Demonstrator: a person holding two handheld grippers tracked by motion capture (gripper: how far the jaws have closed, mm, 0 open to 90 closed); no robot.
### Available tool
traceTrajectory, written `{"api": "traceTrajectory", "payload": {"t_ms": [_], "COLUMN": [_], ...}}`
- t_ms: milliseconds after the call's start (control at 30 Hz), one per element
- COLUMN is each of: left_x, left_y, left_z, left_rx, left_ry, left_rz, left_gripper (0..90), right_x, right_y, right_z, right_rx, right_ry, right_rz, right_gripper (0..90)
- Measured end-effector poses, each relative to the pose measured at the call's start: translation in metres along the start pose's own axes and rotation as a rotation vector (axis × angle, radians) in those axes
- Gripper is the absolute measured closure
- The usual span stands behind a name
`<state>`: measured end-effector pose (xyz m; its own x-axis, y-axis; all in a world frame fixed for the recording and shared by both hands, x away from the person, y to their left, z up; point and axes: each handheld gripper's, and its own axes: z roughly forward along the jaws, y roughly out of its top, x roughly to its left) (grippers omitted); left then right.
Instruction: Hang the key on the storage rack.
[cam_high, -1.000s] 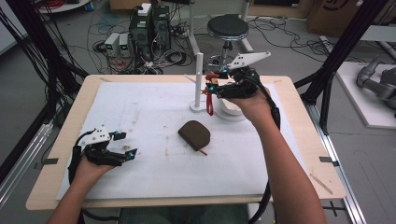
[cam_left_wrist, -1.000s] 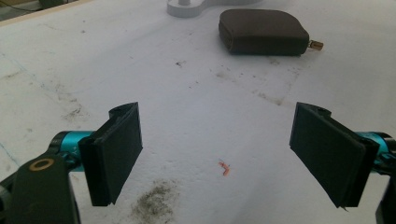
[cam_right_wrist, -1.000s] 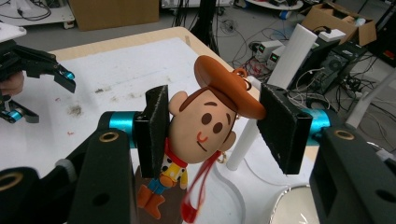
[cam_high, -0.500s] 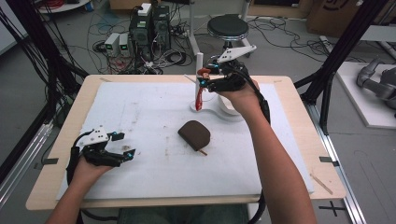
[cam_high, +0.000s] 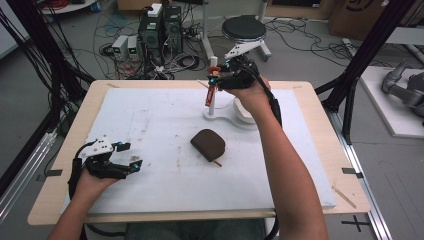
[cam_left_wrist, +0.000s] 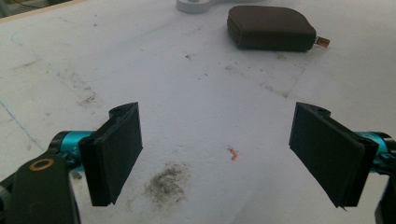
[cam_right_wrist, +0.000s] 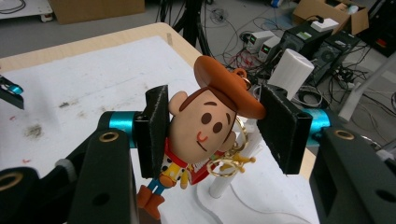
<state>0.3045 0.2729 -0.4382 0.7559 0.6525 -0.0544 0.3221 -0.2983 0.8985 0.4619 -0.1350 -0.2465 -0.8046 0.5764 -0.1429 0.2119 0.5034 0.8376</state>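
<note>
Two tools: right (cam_right_wrist: 210, 135) clamps cowboy keychain (cam_right_wrist: 205, 126) beside post (cam_high: 213, 85), near table's far edge

Left black two-jaw handheld gripper (cam_high: 131, 155): flat rectangular black pads (cam_left_wrist: 116, 151), teal collars behind them, brass-ringed pivot hole, white plate on top. Right black two-jaw handheld gripper (cam_high: 214, 82): same pads (cam_right_wrist: 281, 128), teal collars, grey three-cornered top plate, black cable trailing. Forearms bare, no sleeves.

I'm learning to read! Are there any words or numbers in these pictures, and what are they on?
No readable words or numbers.
The boxes with green lights on the floor: any markings are too small and blurred.
The cowboy keychain held by the right gripper: no writing.
The brown pouch: no label visible.
</note>
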Motion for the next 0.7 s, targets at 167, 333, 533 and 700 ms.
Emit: {"api": "traceTrajectory", "payload": {"t_ms": [167,333,533,700], "left_x": [0.0006,0.0008,0.0006,0.0005], "left_y": [-0.0005,-0.0006,-0.0007,-0.0007], "left_z": [-0.0007,-0.0007,-0.0006,0.0000], "left_rx": [-0.001,-0.001,0.000,0.000], "left_ry": [0.000,-0.002,-0.002,-0.004], "left_rz": [-0.001,-0.002,-0.004,-0.002], "left_gripper": [17.0,17.0,17.1,17.1], "right_x": [-0.0030,-0.0069,-0.0078,-0.0080], "right_y": [0.0004,-0.0012,-0.0015,-0.0021], "right_z": [0.0059,0.0077,0.0050,0.0002], "right_rx": [0.007,0.010,-0.014,-0.027], "right_ry": [-0.012,-0.025,-0.092,-0.096], "right_rz": [0.012,0.023,0.068,0.069], "right_gripper": [46.0,45.6,35.5,29.9]}}
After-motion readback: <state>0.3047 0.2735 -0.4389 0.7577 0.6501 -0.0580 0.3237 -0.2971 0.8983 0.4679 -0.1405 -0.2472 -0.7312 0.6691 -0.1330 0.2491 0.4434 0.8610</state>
